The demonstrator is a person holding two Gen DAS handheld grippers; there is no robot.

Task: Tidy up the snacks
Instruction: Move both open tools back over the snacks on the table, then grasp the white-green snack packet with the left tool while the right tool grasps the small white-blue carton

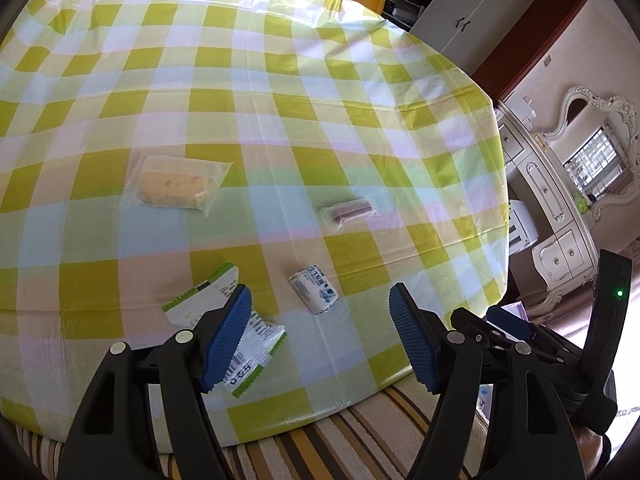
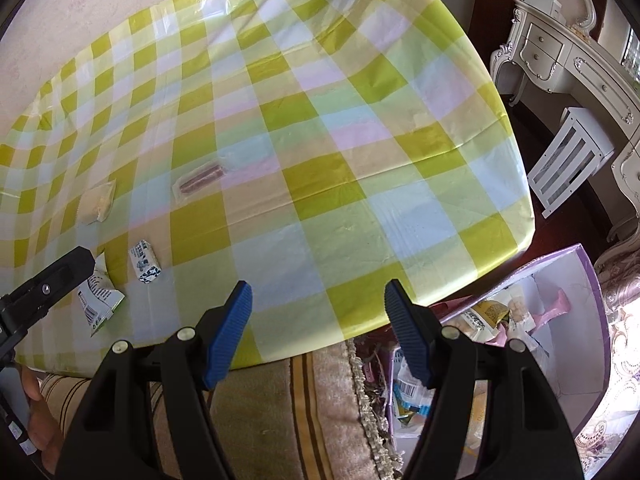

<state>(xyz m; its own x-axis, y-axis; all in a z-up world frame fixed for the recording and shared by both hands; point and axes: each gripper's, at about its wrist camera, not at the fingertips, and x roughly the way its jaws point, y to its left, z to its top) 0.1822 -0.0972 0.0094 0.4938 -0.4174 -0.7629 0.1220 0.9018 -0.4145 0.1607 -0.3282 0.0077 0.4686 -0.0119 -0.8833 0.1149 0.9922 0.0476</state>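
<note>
Both tools, left (image 1: 320, 336) and right (image 2: 318, 332), apart, empty; risks nudging green-white packet (image 1: 188, 308), probably thin, off desk (image 1: 360, 128).

Left claw: your left claw (image 1: 320, 304) hangs over the near edge of the bench, its blue pads standing apart with nothing between them.
Bench: the bench (image 1: 280, 80) wears a yellow-green checked cover.
Green-edged packet: a white packet with green edges (image 1: 200, 300) lies partly behind your left pad.
Blue-print packet: a small white packet with blue print (image 1: 314, 289) sits just beyond the gap of the claw.
Pale cake: a clear-wrapped pale cake (image 1: 176, 184) lies farther back on the left.
Brown bar: a slim brown bar in clear wrap (image 1: 352, 209) lies back on the right.
Right claw: your right claw (image 1: 508, 320) shows at the lower right.
</note>
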